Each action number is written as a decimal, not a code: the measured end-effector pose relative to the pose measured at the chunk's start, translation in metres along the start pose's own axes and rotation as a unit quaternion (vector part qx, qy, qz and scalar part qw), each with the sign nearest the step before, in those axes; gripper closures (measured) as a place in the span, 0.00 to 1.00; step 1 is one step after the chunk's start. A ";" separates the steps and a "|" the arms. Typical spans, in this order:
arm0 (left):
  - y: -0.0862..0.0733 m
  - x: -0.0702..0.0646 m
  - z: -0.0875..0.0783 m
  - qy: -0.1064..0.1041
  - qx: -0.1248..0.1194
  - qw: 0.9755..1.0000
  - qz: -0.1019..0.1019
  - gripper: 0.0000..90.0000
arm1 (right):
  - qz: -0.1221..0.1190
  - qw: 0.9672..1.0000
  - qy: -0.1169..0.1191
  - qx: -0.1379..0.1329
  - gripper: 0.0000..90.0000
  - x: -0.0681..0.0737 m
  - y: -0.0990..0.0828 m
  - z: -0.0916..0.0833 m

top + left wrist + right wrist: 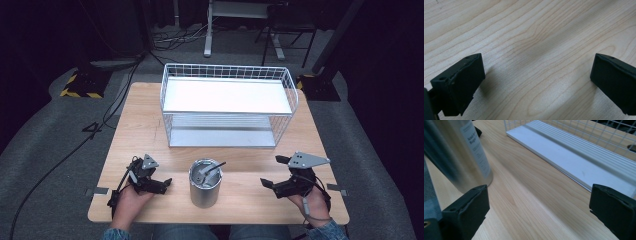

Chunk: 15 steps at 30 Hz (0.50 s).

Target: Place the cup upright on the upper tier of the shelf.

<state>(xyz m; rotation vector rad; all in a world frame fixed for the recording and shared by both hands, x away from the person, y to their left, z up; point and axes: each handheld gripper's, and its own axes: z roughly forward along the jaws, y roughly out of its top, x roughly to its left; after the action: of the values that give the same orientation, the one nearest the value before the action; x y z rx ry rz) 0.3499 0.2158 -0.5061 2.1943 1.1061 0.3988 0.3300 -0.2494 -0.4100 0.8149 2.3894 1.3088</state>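
Steel cup (205,186), upright, white label, black utensil inside, both hand-held grippers released.

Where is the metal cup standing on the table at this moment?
In the high view, the metal cup stands upright near the front edge of the table, between the left gripper and the right gripper, before the wire basket.

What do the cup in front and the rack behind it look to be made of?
The cup looks like brushed metal, probably stainless steel: a silvery sheen with soft streaked reflections and a printed label on its side. The rack appears to be thin white-coated wire in a grid, with flat white shelves whose material, painted metal or plastic, I cannot tell.
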 end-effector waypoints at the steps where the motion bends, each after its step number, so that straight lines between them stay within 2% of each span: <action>1: 0.000 0.000 0.000 0.000 -0.001 1.000 0.000 0.00 | -0.001 1.000 0.004 -0.002 0.04 0.002 0.002 0.001; 7: 0.000 0.000 0.000 0.000 -0.001 1.000 0.000 0.00 | -0.006 1.000 0.026 -0.008 0.04 0.010 0.012 0.008; 9: 0.000 0.000 0.000 0.000 -0.002 1.000 0.000 0.00 | -0.022 0.999 0.035 -0.005 0.04 0.018 0.018 0.014; 12: 0.000 0.000 0.000 0.001 -0.002 1.000 0.000 0.00 | -0.035 0.998 0.044 -0.009 0.04 0.025 0.023 0.020; 15: 0.000 0.000 0.000 0.000 -0.002 1.000 0.000 0.00 | -0.036 0.998 0.055 -0.013 0.04 0.031 0.026 0.026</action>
<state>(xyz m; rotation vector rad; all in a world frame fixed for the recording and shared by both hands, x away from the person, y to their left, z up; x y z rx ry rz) 0.3500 0.2158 -0.5063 2.1911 1.1052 0.4013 0.3270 -0.2022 -0.4015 0.6598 2.4550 1.3863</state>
